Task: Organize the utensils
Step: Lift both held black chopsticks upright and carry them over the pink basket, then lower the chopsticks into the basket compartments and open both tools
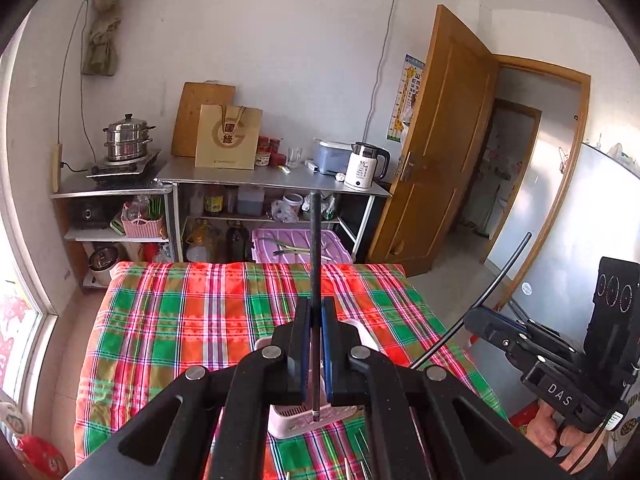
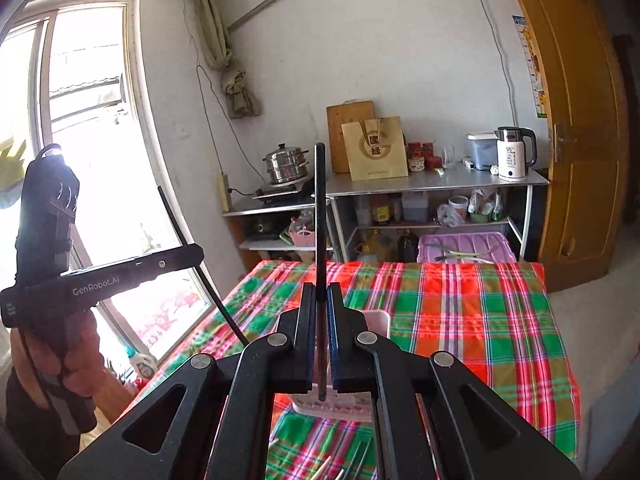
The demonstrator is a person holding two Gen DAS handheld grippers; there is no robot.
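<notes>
A white kettle (image 1: 366,166) stands near a steamer pot (image 1: 127,138).

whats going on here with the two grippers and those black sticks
A person holds a hand-held gripper in each hand. The left hand-held gripper is shut on one black chopstick, and the right hand-held gripper is shut on another black chopstick. Both are above a pink utensil holder on the plaid-covered table. More utensils lie on the cloth nearby.

Checked woven cloth (image 1: 224,320) covers the table; matt dark chopstick (image 1: 316,248); glossy pink plastic holder (image 1: 296,420).
</notes>
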